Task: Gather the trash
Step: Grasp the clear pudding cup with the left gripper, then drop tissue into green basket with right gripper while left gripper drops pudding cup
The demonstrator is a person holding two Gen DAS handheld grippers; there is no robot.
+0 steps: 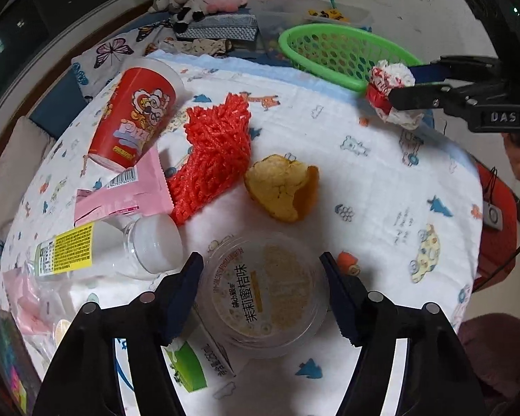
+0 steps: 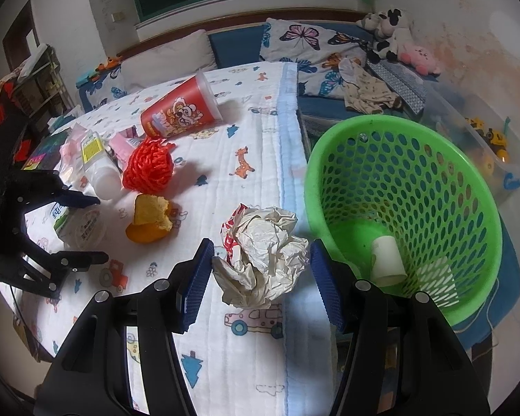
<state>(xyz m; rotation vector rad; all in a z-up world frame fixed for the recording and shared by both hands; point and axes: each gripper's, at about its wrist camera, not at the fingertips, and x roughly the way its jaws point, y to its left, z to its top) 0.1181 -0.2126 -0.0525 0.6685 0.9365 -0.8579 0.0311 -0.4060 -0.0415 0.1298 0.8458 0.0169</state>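
The right gripper [image 2: 261,279] is seen spread around a crumpled white-and-red paper ball [image 2: 263,256]; contact cannot be judged. The left gripper [image 1: 261,293] is held apart around a clear plastic lidded cup [image 1: 265,294]. A white paper cup [image 2: 386,260] is seen in the green perforated plastic basket [image 2: 433,159].

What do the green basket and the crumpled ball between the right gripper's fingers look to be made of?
Green basket: moulded plastic, glossy, with regular punched holes. Crumpled ball: probably thin paper wrapper, matte off-white with red print; sharp creases suggest paper, though coated film is possible.
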